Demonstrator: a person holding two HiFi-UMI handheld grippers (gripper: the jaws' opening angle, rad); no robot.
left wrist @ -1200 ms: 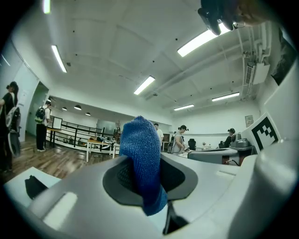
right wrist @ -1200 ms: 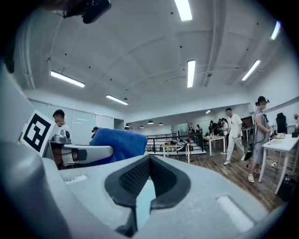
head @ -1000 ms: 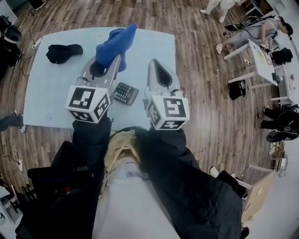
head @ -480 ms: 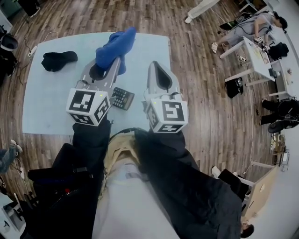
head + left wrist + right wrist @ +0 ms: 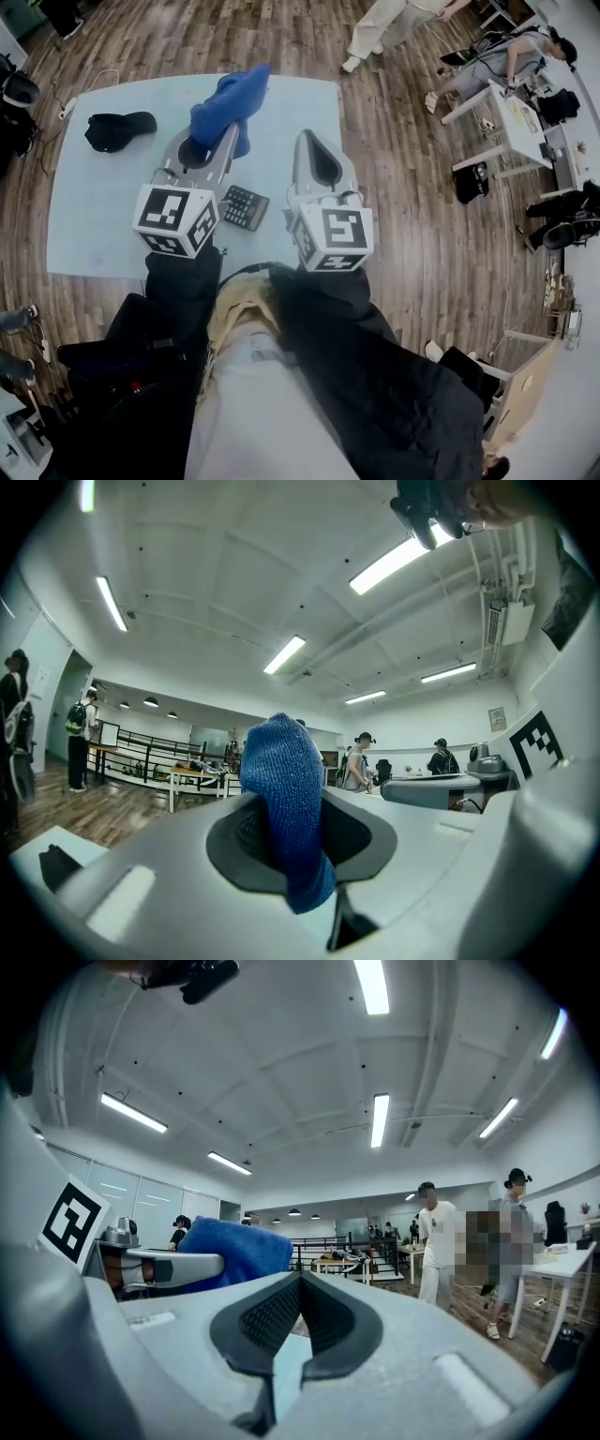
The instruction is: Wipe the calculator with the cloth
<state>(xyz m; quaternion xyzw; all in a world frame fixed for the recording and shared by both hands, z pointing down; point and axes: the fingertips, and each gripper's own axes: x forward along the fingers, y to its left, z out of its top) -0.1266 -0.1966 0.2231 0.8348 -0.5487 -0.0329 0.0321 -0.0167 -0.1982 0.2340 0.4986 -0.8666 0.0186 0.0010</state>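
Note:
A blue cloth (image 5: 230, 105) is pinched in my left gripper (image 5: 200, 150) and bunches out past its tips, raised above the pale blue table (image 5: 94, 206). In the left gripper view the cloth (image 5: 286, 799) fills the gap between the shut jaws and hangs over them. The dark calculator (image 5: 246, 206) lies on the table between the two grippers, partly hidden under the left one. My right gripper (image 5: 317, 161) is held to its right, shut and empty; its pads (image 5: 281, 1312) meet with nothing between them. The cloth (image 5: 234, 1246) shows at the left of the right gripper view.
A black cap (image 5: 117, 127) lies at the table's far left. Wooden floor (image 5: 412, 206) surrounds the table. A person (image 5: 380, 28) walks past the far edge, and others sit at white desks (image 5: 520, 112) to the right. A cable (image 5: 70, 89) lies near the far left corner.
Both grippers keep nearly the same pose, the cloth still pinched. The view has shifted slightly. The walking person beyond the table has stepped further left.

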